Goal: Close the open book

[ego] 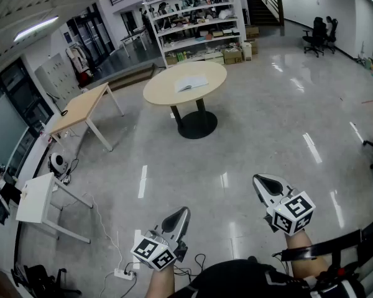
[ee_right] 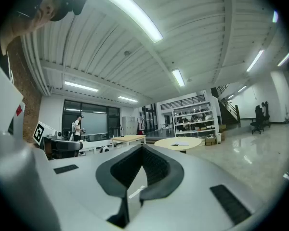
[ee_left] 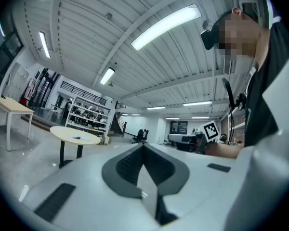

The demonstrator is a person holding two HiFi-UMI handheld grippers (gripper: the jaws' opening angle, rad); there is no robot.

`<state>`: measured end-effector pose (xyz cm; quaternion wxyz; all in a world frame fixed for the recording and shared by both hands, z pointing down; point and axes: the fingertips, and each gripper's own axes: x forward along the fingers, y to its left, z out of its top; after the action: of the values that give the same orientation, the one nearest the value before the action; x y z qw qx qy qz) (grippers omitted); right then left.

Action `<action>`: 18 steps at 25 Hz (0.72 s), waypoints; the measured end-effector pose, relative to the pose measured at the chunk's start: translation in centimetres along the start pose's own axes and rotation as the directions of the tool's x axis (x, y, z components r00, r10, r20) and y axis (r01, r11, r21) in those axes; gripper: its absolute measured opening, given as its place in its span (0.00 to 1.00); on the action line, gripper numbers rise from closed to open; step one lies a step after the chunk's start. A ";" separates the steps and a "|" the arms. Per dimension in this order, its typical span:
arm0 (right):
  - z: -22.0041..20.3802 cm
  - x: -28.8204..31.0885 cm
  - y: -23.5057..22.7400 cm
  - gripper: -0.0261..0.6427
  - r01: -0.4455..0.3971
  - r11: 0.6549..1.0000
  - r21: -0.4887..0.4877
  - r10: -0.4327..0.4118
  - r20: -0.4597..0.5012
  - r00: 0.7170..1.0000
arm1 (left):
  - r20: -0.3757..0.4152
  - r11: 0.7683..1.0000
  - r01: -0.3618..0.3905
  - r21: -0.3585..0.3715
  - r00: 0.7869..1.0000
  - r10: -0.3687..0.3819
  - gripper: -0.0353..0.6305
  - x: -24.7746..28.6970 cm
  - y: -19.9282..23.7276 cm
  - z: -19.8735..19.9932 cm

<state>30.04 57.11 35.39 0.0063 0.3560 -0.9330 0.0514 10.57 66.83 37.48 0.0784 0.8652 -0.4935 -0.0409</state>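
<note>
- Left gripper (ego: pixel 181 215): fingers (ee_left: pixel 127 165) pressed together, with nothing between them.
- Right gripper (ego: pixel 264 182): fingers (ee_right: pixel 156 170) also closed and empty.
- Bare floor (ego: pixel 236 141) separates both grippers from the round bench (ego: pixel 161 95).
- The book (ego: pixel 191 83) lies open and flat about the bench's middle, well apart from both grippers.
- It is probably light, with thin, floppy pages that tear easily and a stiffer cover. Take one cover by its outer edge and fold it over. Steady the other half, since the book may slide on the smooth top.

Bright ceiling strips (ee_left: pixel 166 27), floor (ego: pixel 267 123) glare, fisheye.
</note>
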 end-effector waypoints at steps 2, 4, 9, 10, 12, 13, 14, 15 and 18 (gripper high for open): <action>0.0 -0.3 0.0 0.04 -0.005 1.000 -0.008 0.005 0.001 1.000 | 0.005 1.000 -0.001 0.001 1.000 0.001 0.05 0.0 -0.4 -0.1; 0.0 -0.5 0.0 0.04 -0.009 1.000 -0.013 0.009 0.001 1.000 | 0.007 1.000 -0.001 0.003 1.000 0.001 0.05 0.0 -0.6 -0.3; -0.1 -0.6 0.5 0.04 -0.009 1.000 -0.018 0.009 0.003 1.000 | 0.010 1.000 0.000 0.006 1.000 0.000 0.05 -0.5 -0.6 -0.4; 0.1 -0.6 0.6 0.04 -0.008 1.000 -0.018 0.008 0.002 1.000 | 0.009 1.000 0.000 0.006 1.000 0.000 0.05 -0.6 -0.6 -0.2; 0.4 -0.8 0.9 0.04 -0.005 1.000 -0.018 0.005 -0.001 1.000 | 0.009 1.000 0.000 0.003 1.000 0.000 0.05 -0.9 -0.7 0.2; 0.4 -0.8 1.0 0.04 -0.004 1.000 -0.018 0.004 -0.001 1.000 | 0.009 1.000 0.001 0.002 1.000 -0.001 0.05 -1.0 -0.8 0.2; 0.4 -0.9 1.0 0.04 -0.006 1.000 -0.016 0.006 0.000 1.000 | 0.009 1.000 0.002 0.003 1.000 -0.002 0.05 -1.0 -0.8 0.2; 0.4 -0.9 1.1 0.04 -0.012 1.000 -0.012 0.012 0.005 1.000 | 0.009 1.000 0.003 0.005 1.000 -0.003 0.05 -1.0 -0.9 0.1; 0.5 -0.8 1.2 0.04 -0.033 0.999 0.008 0.033 0.024 0.999 | 0.008 1.000 0.008 0.006 1.000 -0.008 0.05 -0.6 -1.0 -0.1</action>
<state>29.85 58.56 34.77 -0.0072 0.3412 -0.9386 0.0515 11.10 67.86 37.43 0.0737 0.8671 -0.4907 -0.0433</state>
